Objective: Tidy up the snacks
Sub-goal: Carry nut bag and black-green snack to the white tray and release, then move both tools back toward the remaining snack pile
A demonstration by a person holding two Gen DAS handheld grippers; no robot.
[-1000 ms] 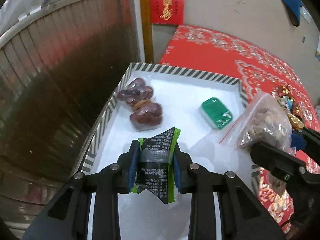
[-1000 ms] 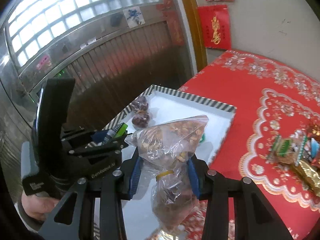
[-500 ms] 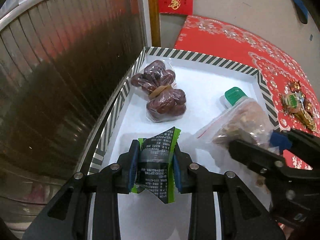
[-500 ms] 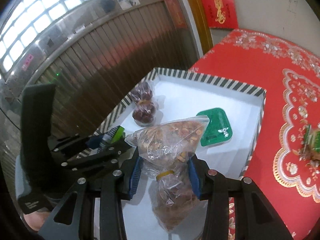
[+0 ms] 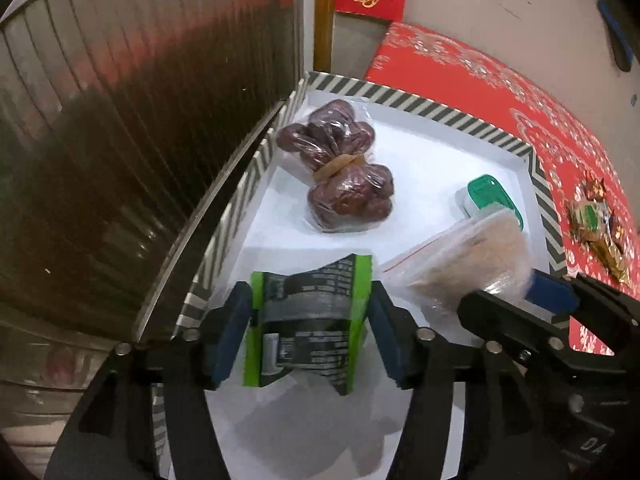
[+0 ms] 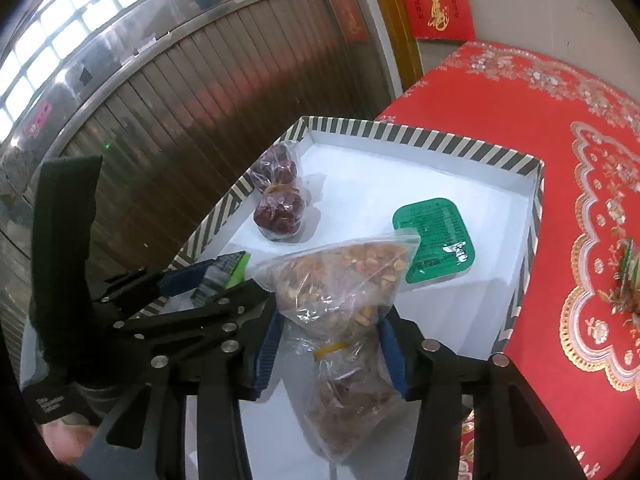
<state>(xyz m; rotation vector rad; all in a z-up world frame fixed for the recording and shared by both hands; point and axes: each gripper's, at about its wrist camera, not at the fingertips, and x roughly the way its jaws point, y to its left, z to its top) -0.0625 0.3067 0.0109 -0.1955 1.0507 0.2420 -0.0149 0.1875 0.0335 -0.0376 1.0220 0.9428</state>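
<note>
A white tray with a striped rim [image 5: 420, 108] [image 6: 420, 136] holds a clear bag of red dates [image 5: 340, 172] [image 6: 280, 208] and a green-lidded tub [image 5: 490, 196] [image 6: 436, 240]. My left gripper [image 5: 308, 308] [image 6: 200, 280] is low over the tray's near left corner. Its jaws are opening, and a green and black snack packet [image 5: 308, 320] [image 6: 228, 268] sits loose between the pads. Just to its right, my right gripper [image 6: 330, 344] [image 5: 516, 300] is also opening. A clear bag of nuts [image 6: 340, 276] [image 5: 460, 264] hangs blurred between its pads, which stand slightly off it.
The tray sits at the left edge of a red patterned tablecloth [image 6: 500, 92]. A ribbed metal shutter [image 5: 120, 140] stands close along the tray's left side. A small pile of wrapped sweets [image 5: 596, 224] [image 6: 628, 280] lies on the cloth right of the tray.
Both grippers have sunk lower over the tray. Both sets of jaws have spread, so the packet and the nut bag are no longer pinched. The packet has flattened out wider.
</note>
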